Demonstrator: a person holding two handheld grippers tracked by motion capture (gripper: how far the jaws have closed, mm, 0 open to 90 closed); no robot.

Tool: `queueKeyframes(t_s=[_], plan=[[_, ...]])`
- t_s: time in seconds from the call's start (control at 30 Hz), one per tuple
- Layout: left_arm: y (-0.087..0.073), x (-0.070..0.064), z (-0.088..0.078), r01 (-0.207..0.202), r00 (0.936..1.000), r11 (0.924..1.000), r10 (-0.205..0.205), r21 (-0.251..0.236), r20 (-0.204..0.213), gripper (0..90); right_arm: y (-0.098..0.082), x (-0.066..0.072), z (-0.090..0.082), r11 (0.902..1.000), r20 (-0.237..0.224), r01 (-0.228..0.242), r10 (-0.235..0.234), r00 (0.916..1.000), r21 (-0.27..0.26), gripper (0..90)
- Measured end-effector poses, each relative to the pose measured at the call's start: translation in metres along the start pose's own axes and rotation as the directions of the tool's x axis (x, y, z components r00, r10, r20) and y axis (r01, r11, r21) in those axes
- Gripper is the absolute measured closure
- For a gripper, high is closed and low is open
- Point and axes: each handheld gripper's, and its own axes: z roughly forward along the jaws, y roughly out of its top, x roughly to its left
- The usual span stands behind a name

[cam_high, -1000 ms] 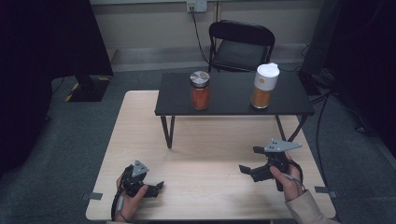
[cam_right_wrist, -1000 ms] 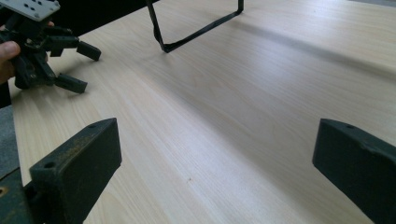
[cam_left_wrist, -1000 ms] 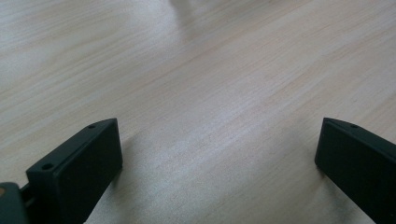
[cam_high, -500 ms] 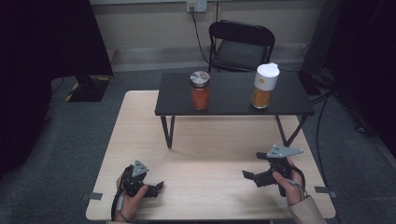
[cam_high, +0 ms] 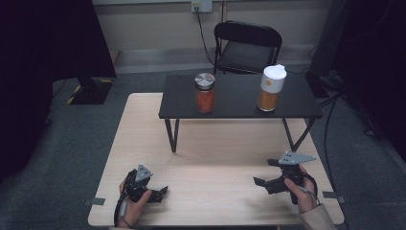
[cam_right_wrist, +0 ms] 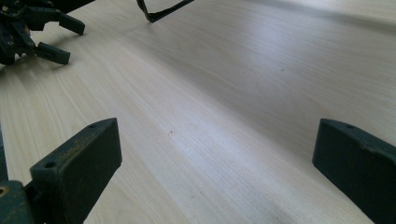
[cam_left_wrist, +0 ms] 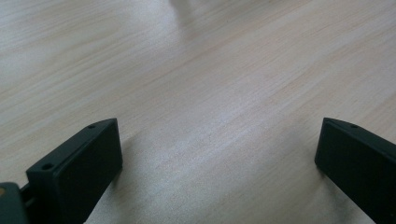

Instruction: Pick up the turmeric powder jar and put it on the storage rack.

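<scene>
My left gripper (cam_high: 160, 192) rests low on the pale wooden table (cam_high: 215, 158) near its front left corner, held in a hand. Its jaws stand wide open over bare wood in the left gripper view (cam_left_wrist: 219, 154). At the front right my right gripper (cam_high: 263, 173) is also hand-held and points left, jaws apart with nothing between them (cam_right_wrist: 217, 154). The right gripper view shows the left gripper (cam_right_wrist: 32, 30) far off at upper left.
A small black table (cam_high: 239, 103) stands on the far half of the wooden table. On it are a jar (cam_high: 205, 93) with orange contents and a metal lid, and an orange bottle (cam_high: 270, 88) with a white cap. A black chair (cam_high: 246, 45) stands behind.
My right gripper has drifted back toward the table's front edge and a little lower. The left gripper has stayed where it was.
</scene>
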Motion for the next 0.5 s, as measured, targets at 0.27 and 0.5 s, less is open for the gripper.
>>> queueKeyframes(t_s=[0.27, 0.5], plan=[[0.0, 0.0, 0.0, 0.0, 1.0, 1.0, 0.0, 0.0, 0.0, 0.0, -0.0048, -0.0028, -0.0024, 1.0, 0.008, -0.005, 0.005, 1.0, 0.004, 0.3], [0.0, 0.0, 0.0, 0.0, 1.0, 1.0, 0.0, 0.0, 0.0, 0.0, -0.0081, -0.0036, -0.0055, 0.9999, 0.02, -0.007, 0.007, 0.9998, 0.007, 0.5]])
